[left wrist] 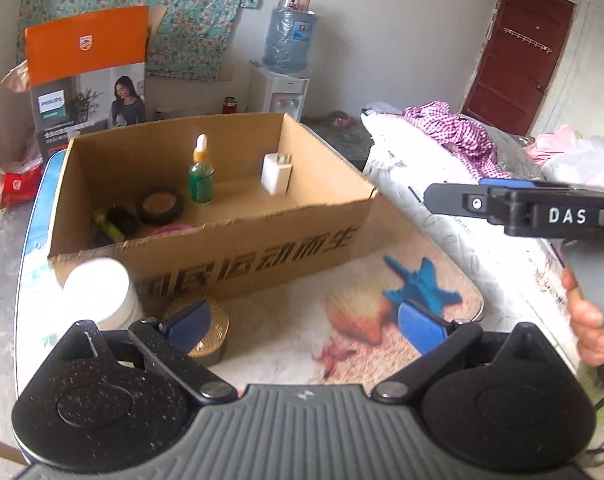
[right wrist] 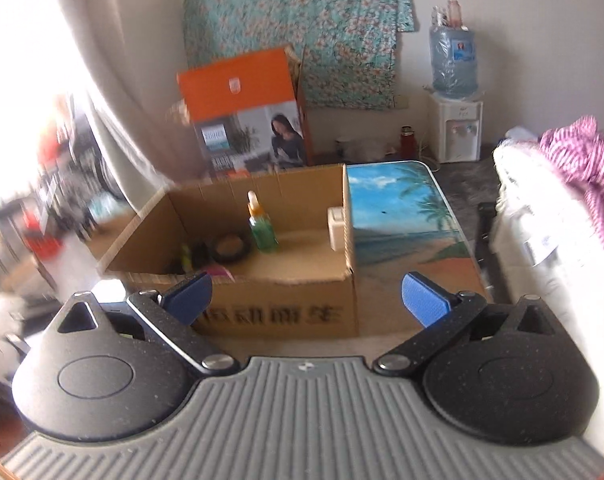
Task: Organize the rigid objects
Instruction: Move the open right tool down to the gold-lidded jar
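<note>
Rigid objects wait by the cardboard box [left wrist: 206, 240], both grippers empty.
Left wrist: left gripper [left wrist: 302, 326] spread wide; white jar [left wrist: 100, 292] and gold tin [left wrist: 206, 332] just before the box, stiff, probably light and slippery; grip their sides. Right wrist: right gripper [right wrist: 306, 300] wide, dropper bottle [right wrist: 262, 228] inside the box.
</note>
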`<act>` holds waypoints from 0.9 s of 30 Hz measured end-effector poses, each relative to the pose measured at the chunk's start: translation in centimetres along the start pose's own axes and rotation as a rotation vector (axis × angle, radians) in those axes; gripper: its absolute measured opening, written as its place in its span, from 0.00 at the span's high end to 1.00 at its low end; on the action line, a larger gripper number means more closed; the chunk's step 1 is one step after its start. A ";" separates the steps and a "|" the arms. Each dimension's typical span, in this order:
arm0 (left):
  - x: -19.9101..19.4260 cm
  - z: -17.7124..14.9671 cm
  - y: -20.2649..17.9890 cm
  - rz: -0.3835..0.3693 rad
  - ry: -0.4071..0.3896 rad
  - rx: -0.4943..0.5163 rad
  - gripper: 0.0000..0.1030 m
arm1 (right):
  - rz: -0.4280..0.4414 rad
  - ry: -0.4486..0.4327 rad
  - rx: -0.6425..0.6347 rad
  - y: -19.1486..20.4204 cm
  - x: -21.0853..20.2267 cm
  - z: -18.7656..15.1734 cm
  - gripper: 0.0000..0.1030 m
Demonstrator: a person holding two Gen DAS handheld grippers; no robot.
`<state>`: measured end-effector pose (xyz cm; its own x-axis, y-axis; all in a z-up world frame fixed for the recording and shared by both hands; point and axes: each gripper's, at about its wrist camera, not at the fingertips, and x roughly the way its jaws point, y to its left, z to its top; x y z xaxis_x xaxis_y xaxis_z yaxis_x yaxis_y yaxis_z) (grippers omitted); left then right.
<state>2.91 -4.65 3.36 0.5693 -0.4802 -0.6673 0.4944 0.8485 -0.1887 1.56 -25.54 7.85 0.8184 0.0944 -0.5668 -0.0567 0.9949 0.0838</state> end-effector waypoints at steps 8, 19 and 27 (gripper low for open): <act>0.5 -2.1 0.4 0.056 0.016 0.016 0.00 | -0.102 -0.024 -0.112 1.5 0.1 -0.2 0.01; 2.6 -3.6 1.5 0.067 0.031 0.034 0.00 | 0.145 0.016 -0.020 2.3 2.9 -0.2 0.01; 4.0 -4.8 3.5 0.098 0.048 0.027 0.00 | 0.349 0.168 0.137 3.7 8.2 -1.4 0.01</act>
<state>3.79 -2.58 -3.40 0.5838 -0.3832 -0.7158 0.4560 0.8842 -0.1014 7.21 -21.02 2.38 0.6580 0.4412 -0.6103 -0.2282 0.8891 0.3968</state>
